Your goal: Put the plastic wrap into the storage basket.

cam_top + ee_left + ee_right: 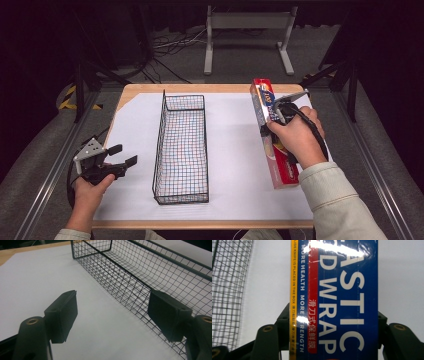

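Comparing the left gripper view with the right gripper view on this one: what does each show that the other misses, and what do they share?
Left gripper view alone: the left gripper with its jaws wide apart and nothing between them, and the inside of the wire basket seen along its length.

Right gripper view alone: the plastic wrap box, blue with white lettering, sitting between the jaws of the right gripper.

Both: the white table cover and some of the basket's black mesh.
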Motion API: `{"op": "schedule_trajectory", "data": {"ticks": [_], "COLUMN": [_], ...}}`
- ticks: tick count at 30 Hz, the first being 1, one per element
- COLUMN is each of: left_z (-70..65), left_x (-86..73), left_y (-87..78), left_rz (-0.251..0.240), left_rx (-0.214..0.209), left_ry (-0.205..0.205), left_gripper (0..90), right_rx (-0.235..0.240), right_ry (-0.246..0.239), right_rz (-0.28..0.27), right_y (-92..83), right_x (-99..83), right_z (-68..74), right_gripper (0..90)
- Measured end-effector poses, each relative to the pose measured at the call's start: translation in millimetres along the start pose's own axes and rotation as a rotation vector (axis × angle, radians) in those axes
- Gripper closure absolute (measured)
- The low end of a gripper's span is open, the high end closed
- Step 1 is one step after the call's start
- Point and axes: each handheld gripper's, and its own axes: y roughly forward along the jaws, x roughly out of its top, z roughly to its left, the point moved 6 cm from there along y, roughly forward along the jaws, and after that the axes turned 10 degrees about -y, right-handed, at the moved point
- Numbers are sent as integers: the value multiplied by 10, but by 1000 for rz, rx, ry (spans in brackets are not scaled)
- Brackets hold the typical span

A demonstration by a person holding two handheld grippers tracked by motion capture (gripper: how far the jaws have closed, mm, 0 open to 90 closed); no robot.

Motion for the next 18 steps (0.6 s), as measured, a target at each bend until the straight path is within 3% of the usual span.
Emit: {"op": "schedule_trajectory", "data": {"ticks": [6,12,18], "left_z": [11,20,34], "left_x": [7,14,7], "left_y": [-8,-25,-84], "left_rz": [-5,-11,-25], "left_rx": [2,1,7], "left_ry": [3,-4,-10], "left_gripper": [248,248,247], "right_rx": [-2,0,47], "right_ry": [55,51,14], "right_rz": [-26,-26,-22], "right_y": [-58,-87,-88], "right_x": [134,240,333], "right_z": [213,393,731], "right_gripper": [408,408,408]}}
